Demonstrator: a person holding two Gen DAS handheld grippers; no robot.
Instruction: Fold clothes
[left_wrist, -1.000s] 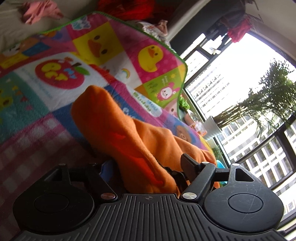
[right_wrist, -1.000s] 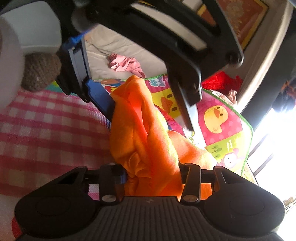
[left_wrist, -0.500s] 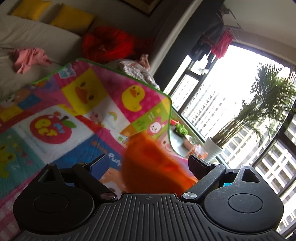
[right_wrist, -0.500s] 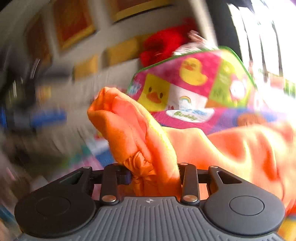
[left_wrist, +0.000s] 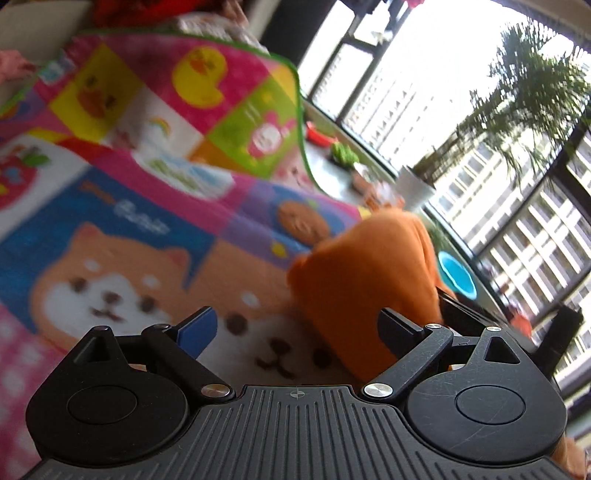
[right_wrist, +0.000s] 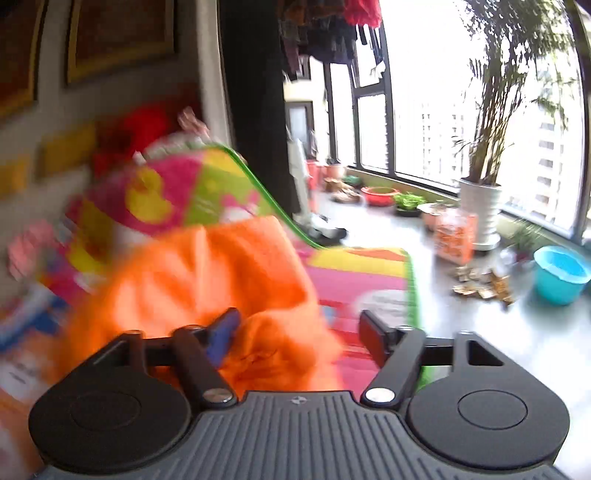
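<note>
An orange garment (left_wrist: 362, 280) lies bunched on the colourful play mat (left_wrist: 147, 229). In the left wrist view my left gripper (left_wrist: 297, 328) stands wide open. The cloth sits just ahead of its black right finger (left_wrist: 399, 328), and the mat shows through the gap. In the blurred right wrist view the same orange garment (right_wrist: 229, 280) lies between the jaws of my right gripper (right_wrist: 299, 336), which are opening. The cloth rests against the blue left finger (right_wrist: 225, 336), and a gap separates it from the black right finger (right_wrist: 373, 336).
The mat's green edge (right_wrist: 280, 210) ends at a grey floor. On the floor are a blue basin (right_wrist: 561, 275), a white plant pot (right_wrist: 480, 206), a red bowl (right_wrist: 380, 194) and scattered bits by the windows. A pink garment (left_wrist: 11, 66) lies far left.
The left gripper let go of the orange garment, opened wide and swung right over the mat. The right gripper carried the garment toward the window side and its jaws spread apart.
</note>
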